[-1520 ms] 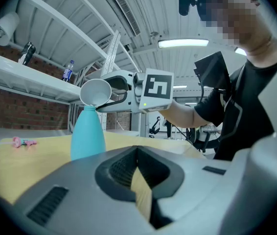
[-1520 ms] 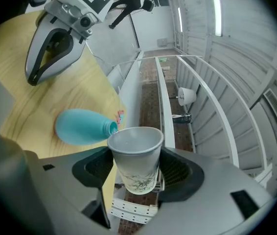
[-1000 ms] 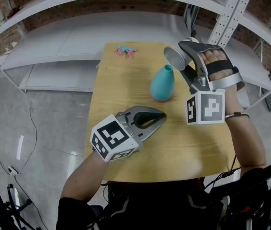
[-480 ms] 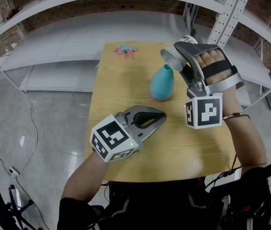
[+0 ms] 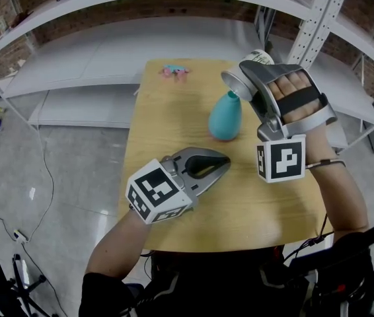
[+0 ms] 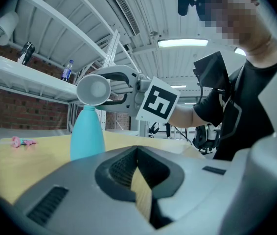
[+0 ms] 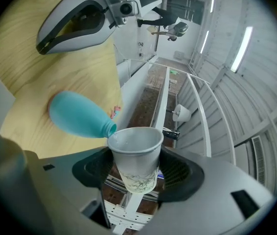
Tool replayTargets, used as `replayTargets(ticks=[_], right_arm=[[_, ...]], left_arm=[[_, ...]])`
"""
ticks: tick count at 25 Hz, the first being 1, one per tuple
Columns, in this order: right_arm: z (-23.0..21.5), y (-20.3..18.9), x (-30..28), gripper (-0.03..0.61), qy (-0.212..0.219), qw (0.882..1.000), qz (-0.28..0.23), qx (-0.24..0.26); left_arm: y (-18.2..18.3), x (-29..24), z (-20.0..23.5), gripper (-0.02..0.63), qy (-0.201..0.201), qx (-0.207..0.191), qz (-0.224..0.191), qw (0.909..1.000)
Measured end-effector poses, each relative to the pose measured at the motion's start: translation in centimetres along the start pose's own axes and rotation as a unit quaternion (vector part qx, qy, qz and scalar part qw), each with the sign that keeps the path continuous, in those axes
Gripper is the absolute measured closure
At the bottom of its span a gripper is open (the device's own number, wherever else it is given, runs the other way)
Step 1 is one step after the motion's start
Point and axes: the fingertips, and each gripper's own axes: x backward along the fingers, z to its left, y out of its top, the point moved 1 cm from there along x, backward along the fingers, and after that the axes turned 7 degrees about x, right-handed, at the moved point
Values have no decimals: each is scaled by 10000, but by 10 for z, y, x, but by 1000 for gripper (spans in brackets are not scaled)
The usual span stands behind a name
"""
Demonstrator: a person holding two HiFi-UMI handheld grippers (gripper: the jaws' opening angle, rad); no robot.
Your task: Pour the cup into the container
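A white paper cup (image 5: 238, 80) lies tipped on its side in my right gripper (image 5: 248, 79), whose jaws are shut on its wall. In the right gripper view the cup (image 7: 135, 153) has its rim right at the mouth of the teal bottle-shaped container (image 7: 77, 115). The container (image 5: 225, 116) stands upright on the wooden table (image 5: 167, 124). From the left gripper view the cup (image 6: 93, 89) hangs just over the container's neck (image 6: 86, 133). My left gripper (image 5: 224, 160) hovers near the table's front, jaws shut on nothing.
A small pink object (image 5: 174, 70) lies at the table's far edge. White metal shelving (image 5: 108, 38) runs behind the table, with an upright post (image 5: 319, 15) at the right. Grey floor (image 5: 68, 170) lies left of the table.
My right gripper has rolled, tipping the cup further, and the cup's mouth has shifted slightly left toward the container's neck. The left gripper has stayed where it was.
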Motion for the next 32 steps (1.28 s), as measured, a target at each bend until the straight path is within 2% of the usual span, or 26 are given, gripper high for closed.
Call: replayTargets(ticks=[12, 16, 18, 19, 21, 25, 29, 32], right_arm=[[-1, 3, 0, 281, -70, 9999, -24, 83], [2, 1, -2, 281, -12, 9991, -79, -420], [3, -2, 0, 279, 90, 9941, -177, -1062], [4, -4, 1, 279, 166, 9878, -265, -1527], [8, -10, 4, 279, 301, 9665, -429, -2511], [24, -32, 8, 279, 428, 9122, -520, -4042], [42, -55, 9, 279, 570, 8342, -538, -5458], [63, -74, 8, 279, 707, 7791, -475, -6211]], left_arm=[[0, 2, 1, 612, 14, 10, 6, 10000], [-1, 1, 2, 612, 17, 14, 11, 10000], [0, 2, 1, 612, 19, 19, 10, 10000], [0, 2, 1, 612, 21, 25, 10, 10000], [0, 3, 0, 612, 27, 32, 11, 10000], [-1, 3, 1, 612, 36, 17, 24, 10000], [-1, 3, 1, 612, 41, 9, 40, 10000], [0, 3, 2, 612, 83, 25, 38, 10000]])
